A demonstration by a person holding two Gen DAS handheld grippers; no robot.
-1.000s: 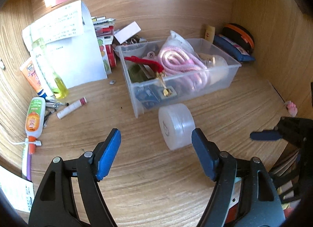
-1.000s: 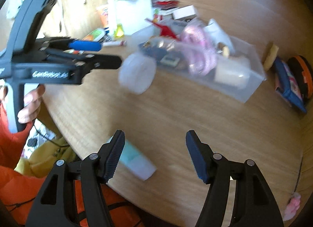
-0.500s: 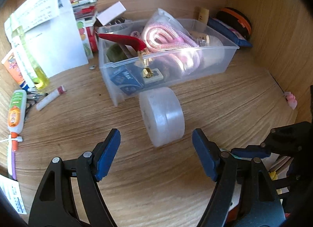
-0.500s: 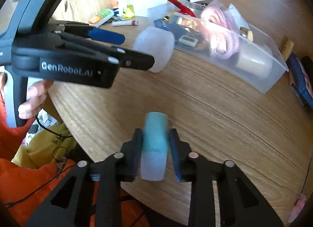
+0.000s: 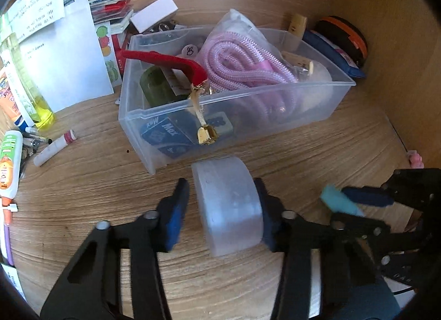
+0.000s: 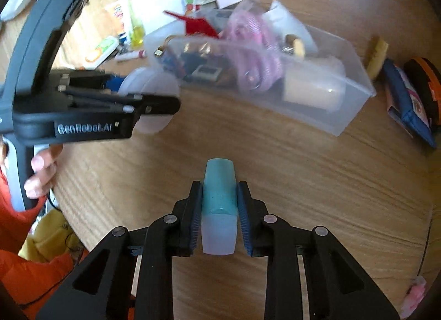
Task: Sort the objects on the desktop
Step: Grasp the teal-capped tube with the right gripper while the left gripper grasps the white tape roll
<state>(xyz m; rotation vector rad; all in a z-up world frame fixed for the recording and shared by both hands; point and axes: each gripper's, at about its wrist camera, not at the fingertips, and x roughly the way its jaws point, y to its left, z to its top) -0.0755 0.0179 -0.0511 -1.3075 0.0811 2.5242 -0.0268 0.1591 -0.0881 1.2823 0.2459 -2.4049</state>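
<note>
A round frosted white jar point(image 5: 227, 204) lies on its side on the wooden desk, just in front of the clear plastic bin point(image 5: 154, 127). My left gripper point(image 5: 220, 209) straddles it: the right pad touches the jar, the left pad point(image 5: 176, 209) stands a small gap off. My right gripper point(image 6: 219, 209) is shut on a small teal-and-white bottle point(image 6: 219, 198), held above the desk. That bottle shows in the left wrist view point(image 5: 340, 201) at right. The jar point(image 6: 148, 94) and left gripper point(image 6: 110, 99) show in the right wrist view.
The bin holds a pink rope point(image 5: 242, 63), a red strap point(image 5: 171, 62), a green jar and blue packets. White paper point(image 5: 58, 52), tubes point(image 5: 11, 160), a yellow bottle point(image 5: 35, 102) and a lip balm point(image 5: 53, 147) lie left. A blue pouch point(image 5: 333, 52) and orange-black case point(image 5: 344, 33) sit behind right.
My left gripper moved forward around the white jar and its jaws narrowed onto it. My right gripper closed on the teal bottle and lifted it.
</note>
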